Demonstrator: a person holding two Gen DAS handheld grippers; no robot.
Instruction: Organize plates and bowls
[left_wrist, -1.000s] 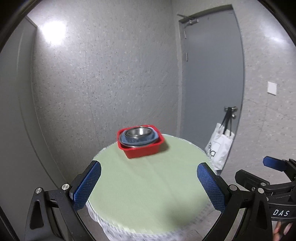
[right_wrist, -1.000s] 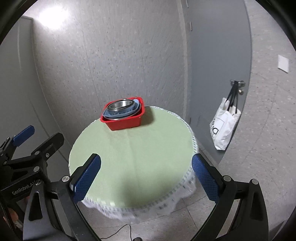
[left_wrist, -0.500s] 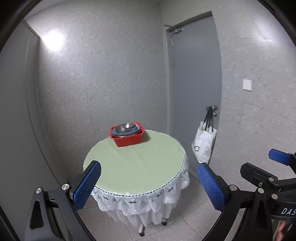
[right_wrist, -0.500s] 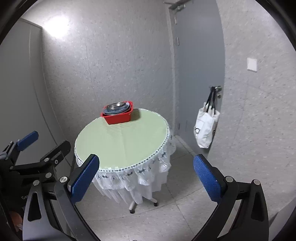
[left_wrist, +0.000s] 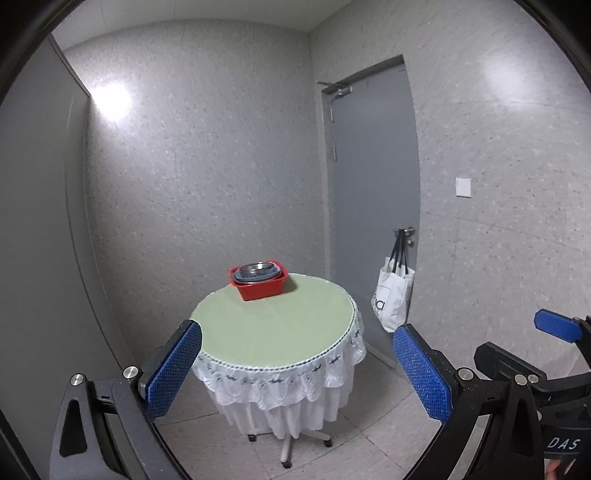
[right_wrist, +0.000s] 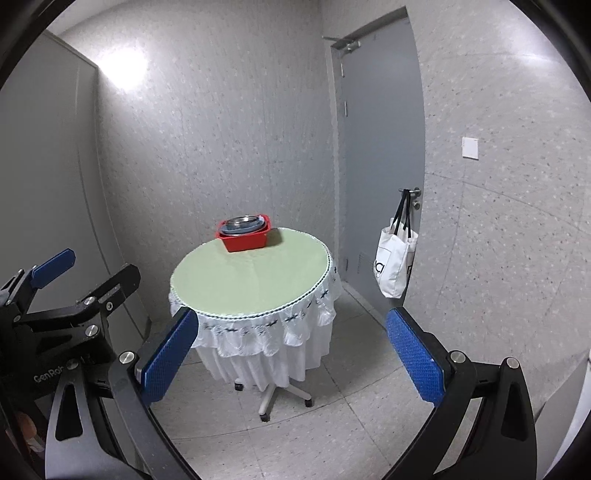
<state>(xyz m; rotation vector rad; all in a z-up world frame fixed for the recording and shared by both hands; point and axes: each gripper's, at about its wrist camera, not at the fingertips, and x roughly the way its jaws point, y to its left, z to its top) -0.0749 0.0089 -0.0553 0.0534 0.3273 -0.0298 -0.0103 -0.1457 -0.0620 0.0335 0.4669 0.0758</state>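
Note:
A red square tub stands at the far edge of a round green-topped table. Inside it sit a blue dish and a metal bowl, nested. The tub also shows in the right wrist view, with the metal bowl on top. My left gripper is open and empty, held well back from the table. My right gripper is open and empty, also well back from the table.
The table has a white frilled cloth and a wheeled base on a tiled floor. A grey door is at the right with a white tote bag hanging from its handle. Grey walls enclose the corner.
Both grippers have pulled back and away from the table; it now looks smaller and its skirt and base show. Both stay open and empty.

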